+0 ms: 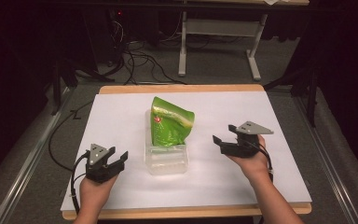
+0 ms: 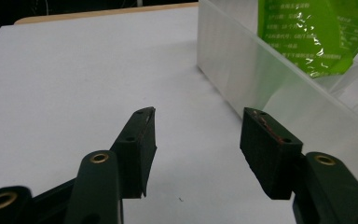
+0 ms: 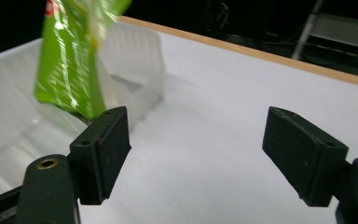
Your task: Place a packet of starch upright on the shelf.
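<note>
A clear, rectangular plastic container (image 1: 166, 158) is seen near the middle of a white sheet (image 1: 121, 116) that covers a light wooden table (image 1: 182, 88). A glossy green foil bag (image 1: 170, 122) is stood upright in the far end of this container, its top leaned slightly to the right; the near end of the container is left bare. In the left gripper view the frosted wall of the container (image 2: 251, 70) is shown with the bag (image 2: 307, 32) behind it, and in the right gripper view the bag (image 3: 72, 56) is seen blurred above the container (image 3: 135, 60).

The left gripper (image 1: 117, 157) is held to the left of the container, near its front corner and apart from it; its jaws are spread wide, with nothing between them but the white sheet. The right gripper (image 1: 225, 135) is held to the right of the container, well apart from it, its jaws opened wide and nothing gripped.

Beyond the table, behind the container, a grey carpeted floor (image 1: 214, 70) is seen, with black cables (image 1: 140, 63) trailed across it and the pale metal legs of another table (image 1: 182, 46) stood upon it. The rest of the room is kept dark. Metal rails (image 1: 28, 158) are laid along the floor to either side of the table.
</note>
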Available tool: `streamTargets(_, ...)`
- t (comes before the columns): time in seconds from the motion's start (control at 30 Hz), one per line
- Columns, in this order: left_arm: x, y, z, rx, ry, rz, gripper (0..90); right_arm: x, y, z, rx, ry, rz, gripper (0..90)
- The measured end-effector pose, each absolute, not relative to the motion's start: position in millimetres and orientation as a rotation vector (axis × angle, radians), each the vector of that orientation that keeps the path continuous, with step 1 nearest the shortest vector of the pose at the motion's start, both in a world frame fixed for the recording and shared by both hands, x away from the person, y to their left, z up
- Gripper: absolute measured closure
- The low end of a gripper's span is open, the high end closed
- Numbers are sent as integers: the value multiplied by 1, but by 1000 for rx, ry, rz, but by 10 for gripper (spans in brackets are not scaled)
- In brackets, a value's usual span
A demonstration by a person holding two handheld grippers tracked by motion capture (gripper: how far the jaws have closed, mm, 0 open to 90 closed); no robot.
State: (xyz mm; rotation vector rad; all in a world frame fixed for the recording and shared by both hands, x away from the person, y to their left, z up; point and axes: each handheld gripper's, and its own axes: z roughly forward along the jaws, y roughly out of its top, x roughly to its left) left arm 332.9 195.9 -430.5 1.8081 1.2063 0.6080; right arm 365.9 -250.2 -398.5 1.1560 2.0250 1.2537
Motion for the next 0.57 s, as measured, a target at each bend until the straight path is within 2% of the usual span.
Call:
streamTargets(0.13, 335, 198, -433, 1816, 1214, 594, 459, 350, -280, -407, 1232, 1974, 1218, 240)
streamTargets(0.27, 336, 197, -435, 1820, 1220, 582, 460, 335, -307, -430, 1299, 1948, 1200, 259)
streamTargets(0.57, 336, 189, -435, 1833, 1227, 573, 459, 339, -328, -436, 1391, 1911, 1191, 254)
